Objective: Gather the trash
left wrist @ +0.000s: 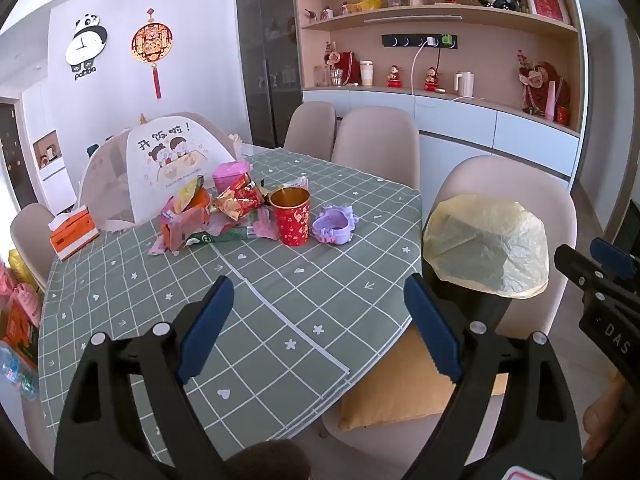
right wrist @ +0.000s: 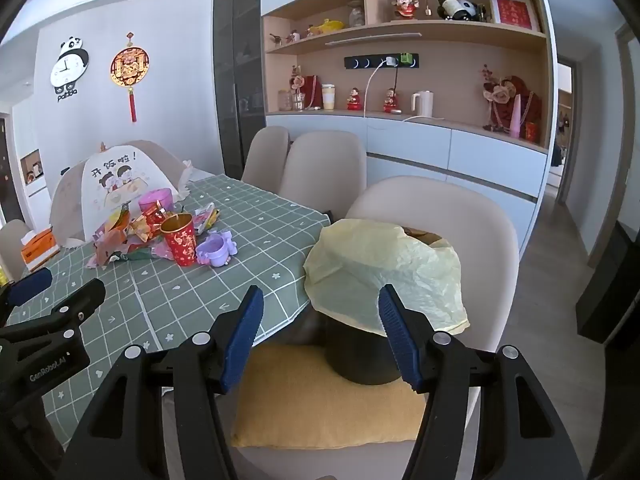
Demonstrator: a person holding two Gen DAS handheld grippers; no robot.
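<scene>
The left gripper [left wrist: 318,328] hangs over the near part of the counter [left wrist: 280,312], its blue-padded fingers spread wide apart with nothing between them. The right gripper [right wrist: 320,334] is likewise spread wide and empty, held above the yellow cushion [right wrist: 320,396] of the nearest chair [right wrist: 460,216]. Just beyond the right gripper's fingers, standing on that cushion, is a dark trash bin [right wrist: 356,356] lined with a pale yellow bag [right wrist: 384,268] whose edge is folded down over the rim; from the left gripper it lies ahead and to the right, beside the counter's edge.

Farther ahead of the left gripper, slightly to its left, the trash [left wrist: 212,216] lies in a loose heap on the green checked cloth: crumpled orange, red and gold wrappers and a long green packet. At the heap's right edge stands an upright red cup [left wrist: 291,216] with a gold inside, and just right of that a small purple cup [left wrist: 334,226]. Behind the heap sits a pink tin [left wrist: 231,172], then a white mesh food cover [left wrist: 168,168] with a cartoon print. An orange tissue box [left wrist: 74,234] sits far left. Beyond the counter are more beige chairs and wall shelves [left wrist: 440,16] of ornaments.
</scene>
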